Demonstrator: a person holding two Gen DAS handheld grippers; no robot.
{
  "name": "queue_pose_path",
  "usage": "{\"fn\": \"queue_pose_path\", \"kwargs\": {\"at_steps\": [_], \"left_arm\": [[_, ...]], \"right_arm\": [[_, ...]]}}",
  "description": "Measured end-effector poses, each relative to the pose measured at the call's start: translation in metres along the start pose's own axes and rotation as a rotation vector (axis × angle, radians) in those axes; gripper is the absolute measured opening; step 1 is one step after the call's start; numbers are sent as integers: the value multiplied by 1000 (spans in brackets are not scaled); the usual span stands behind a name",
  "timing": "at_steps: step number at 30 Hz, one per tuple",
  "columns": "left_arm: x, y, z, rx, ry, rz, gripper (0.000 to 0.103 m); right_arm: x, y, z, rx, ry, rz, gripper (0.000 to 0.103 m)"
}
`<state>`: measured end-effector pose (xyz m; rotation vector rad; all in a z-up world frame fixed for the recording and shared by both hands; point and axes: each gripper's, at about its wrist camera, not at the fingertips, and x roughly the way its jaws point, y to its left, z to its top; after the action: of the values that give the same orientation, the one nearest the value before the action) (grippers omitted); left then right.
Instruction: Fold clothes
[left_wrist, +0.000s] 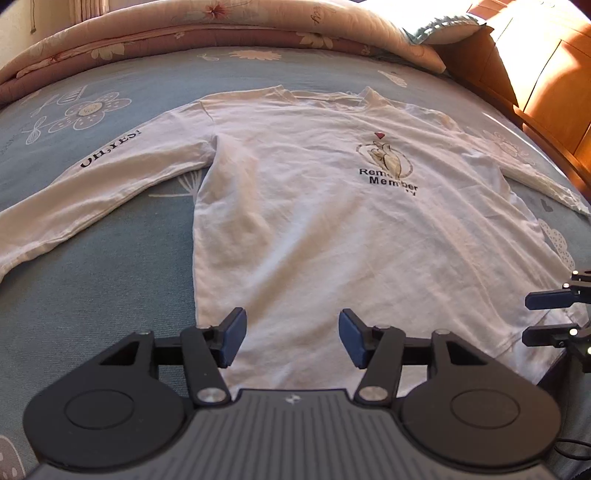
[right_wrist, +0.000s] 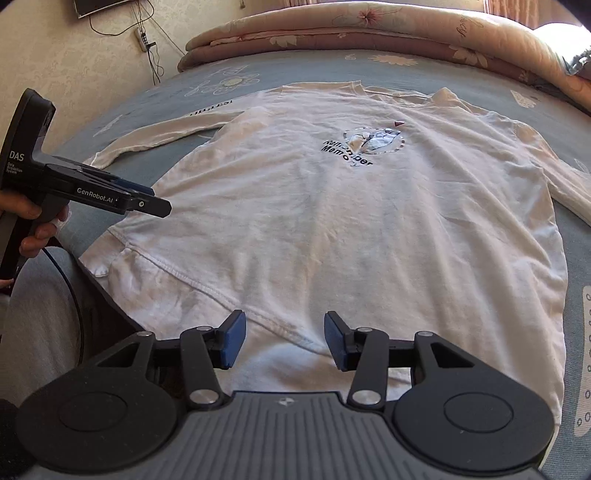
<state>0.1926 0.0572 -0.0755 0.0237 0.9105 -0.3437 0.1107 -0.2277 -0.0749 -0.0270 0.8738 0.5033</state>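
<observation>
A white long-sleeved shirt (left_wrist: 314, 221) lies spread flat, front up, on the blue flowered bed sheet (left_wrist: 92, 314). It has a "Remember" print on the chest, and its left sleeve (left_wrist: 92, 192) stretches out sideways. My left gripper (left_wrist: 291, 338) hovers open over the shirt's lower left part, with nothing between its blue pads (left_wrist: 232, 341). My right gripper (right_wrist: 284, 338) is open above the hem seam (right_wrist: 221, 295), pads clear of the cloth. In the right wrist view the left gripper (right_wrist: 155, 203) is seen from the side; the right gripper (left_wrist: 543, 317) shows at the left view's edge.
A folded pink quilt (left_wrist: 221, 29) lies across the far end of the bed. Orange wooden furniture (left_wrist: 546, 74) stands at the right. A person's hand (right_wrist: 37, 225) and grey trouser leg (right_wrist: 40, 325) are at the bed's near edge. Cables and a power strip (right_wrist: 142, 38) hang on the wall.
</observation>
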Motion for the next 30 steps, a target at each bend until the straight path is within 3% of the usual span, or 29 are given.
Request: {"fn": "queue_pose_path", "kwargs": {"at_steps": [8, 11, 15, 17, 22, 26, 30], "left_arm": [[45, -5, 38, -103, -57, -86, 60], [60, 1, 37, -125, -45, -53, 60], [54, 19, 29, -136, -82, -10, 61], [50, 29, 26, -139, -82, 10, 61], [41, 24, 30, -121, -54, 29, 61], [40, 7, 35, -56, -61, -18, 68], [48, 2, 33, -40, -34, -4, 68]], "right_arm": [[3, -35, 33, 102, -111, -61, 58], [9, -60, 31, 178, -104, -89, 58], [10, -93, 12, 263, -64, -224, 58], [2, -112, -2, 307, -88, -256, 58], [-17, -139, -6, 412, -116, -228, 59], [-18, -150, 20, 392, -158, -242, 59], [-7, -183, 46, 429, -189, -260, 59]]}}
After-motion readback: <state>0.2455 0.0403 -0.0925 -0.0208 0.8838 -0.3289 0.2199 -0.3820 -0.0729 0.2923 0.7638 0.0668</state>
